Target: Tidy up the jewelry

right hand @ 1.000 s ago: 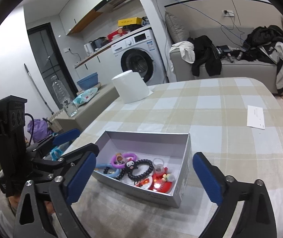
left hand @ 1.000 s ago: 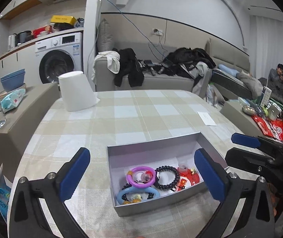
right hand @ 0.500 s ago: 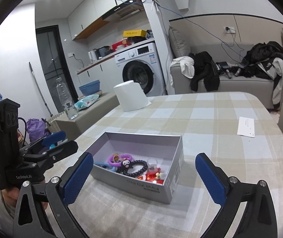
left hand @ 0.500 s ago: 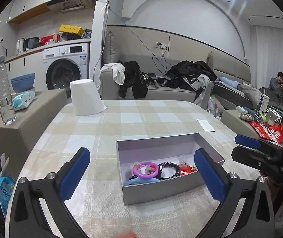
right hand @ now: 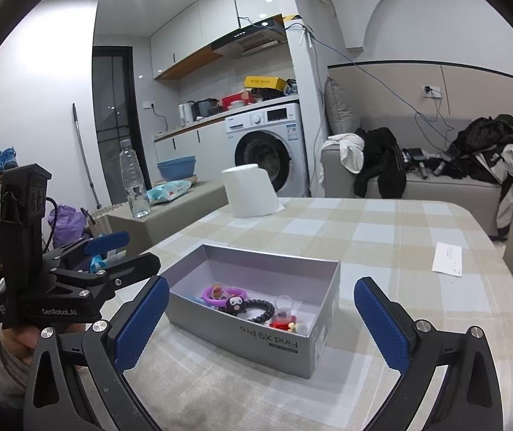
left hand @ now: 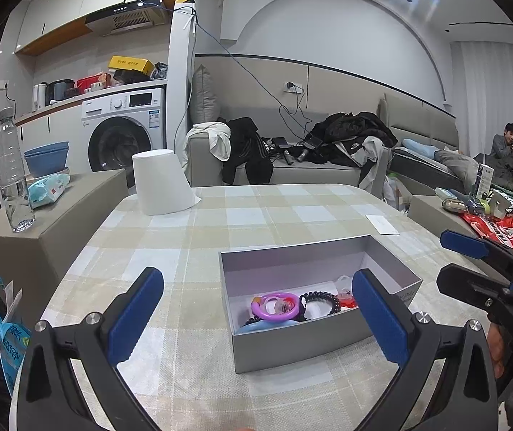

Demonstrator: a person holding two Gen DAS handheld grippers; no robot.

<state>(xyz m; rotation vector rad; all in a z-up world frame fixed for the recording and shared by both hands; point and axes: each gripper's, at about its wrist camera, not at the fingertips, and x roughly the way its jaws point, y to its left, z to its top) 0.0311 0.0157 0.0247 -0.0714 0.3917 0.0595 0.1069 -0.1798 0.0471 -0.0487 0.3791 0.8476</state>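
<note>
Jewelry box [left hand: 303,341] ahead of both wide-open hand-held grippers, untouched

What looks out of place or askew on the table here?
Little stands out. The grey box sits at an angle to the checked tablecloth, and the jewelry inside, including a purple ring and a black bead bracelet, lies in a loose, overlapping heap. A white paper slip lies alone. Nothing looks spilled or damaged.

white paper roll [left hand: 163,183]: desk far-left corner | white slip [left hand: 382,223]: desk right edge | water bottle [left hand: 13,168], wipes pack [left hand: 46,186]: low cabinet left of desk | washing machine [right hand: 269,147]: behind | clothes [left hand: 245,147]: sofa
</note>
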